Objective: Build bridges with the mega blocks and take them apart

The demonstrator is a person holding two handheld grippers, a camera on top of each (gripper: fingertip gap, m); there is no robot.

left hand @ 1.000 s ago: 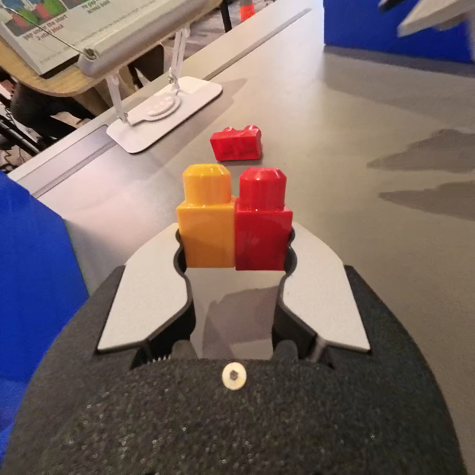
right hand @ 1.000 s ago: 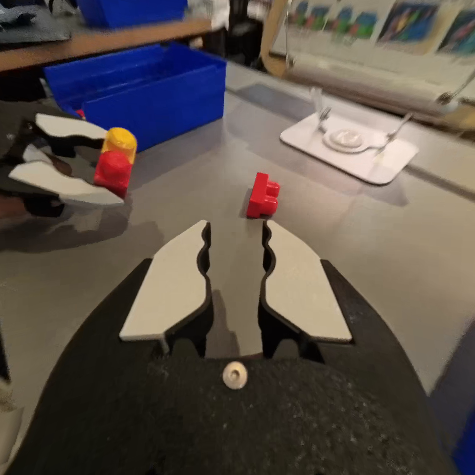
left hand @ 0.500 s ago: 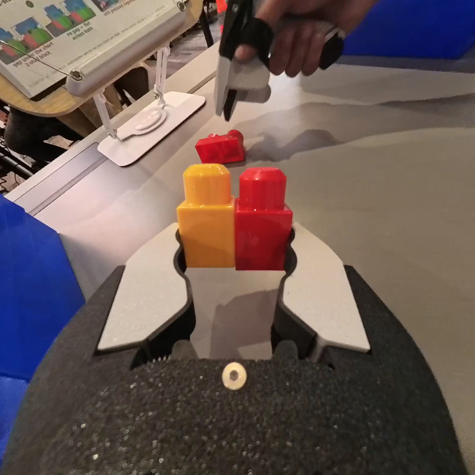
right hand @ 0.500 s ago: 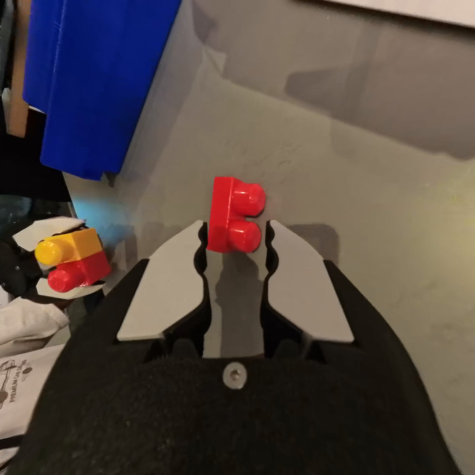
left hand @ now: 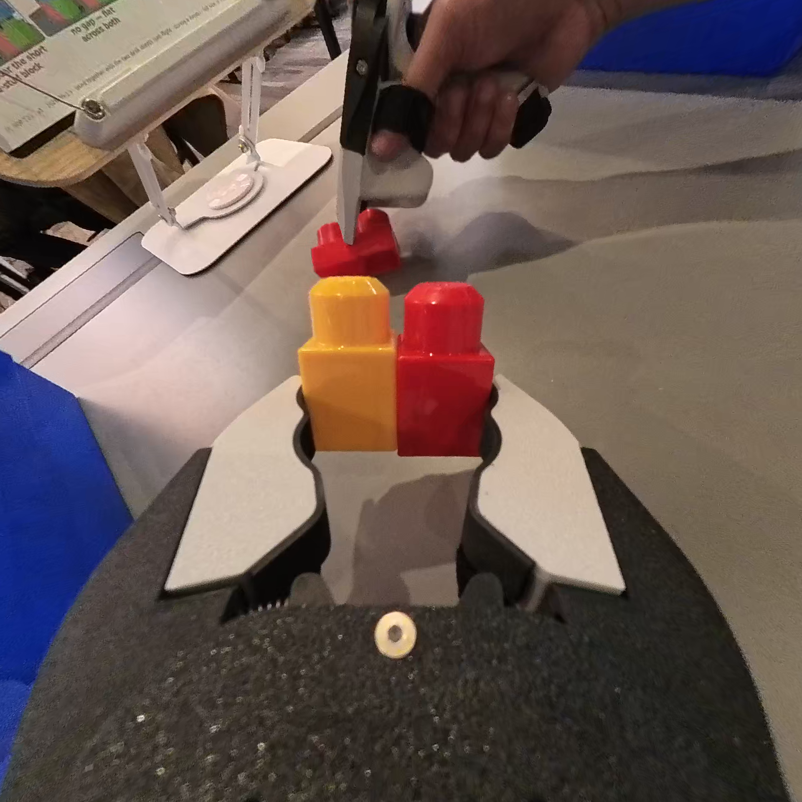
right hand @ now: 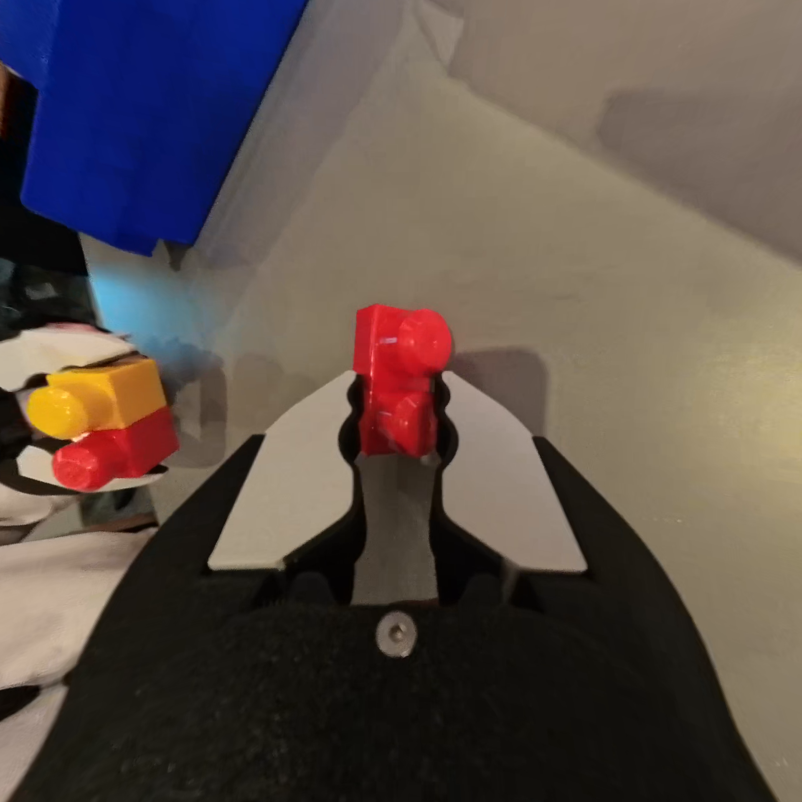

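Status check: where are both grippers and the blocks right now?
Left gripper shut on yellow block and red single block, side by side. Right gripper shut on red two-stud block, down at the grey table. Nothing in the way.

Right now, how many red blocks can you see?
2. One single-stud red block is pinched beside the yellow block in the left gripper. One two-stud red block sits in the right gripper. More may be hidden.
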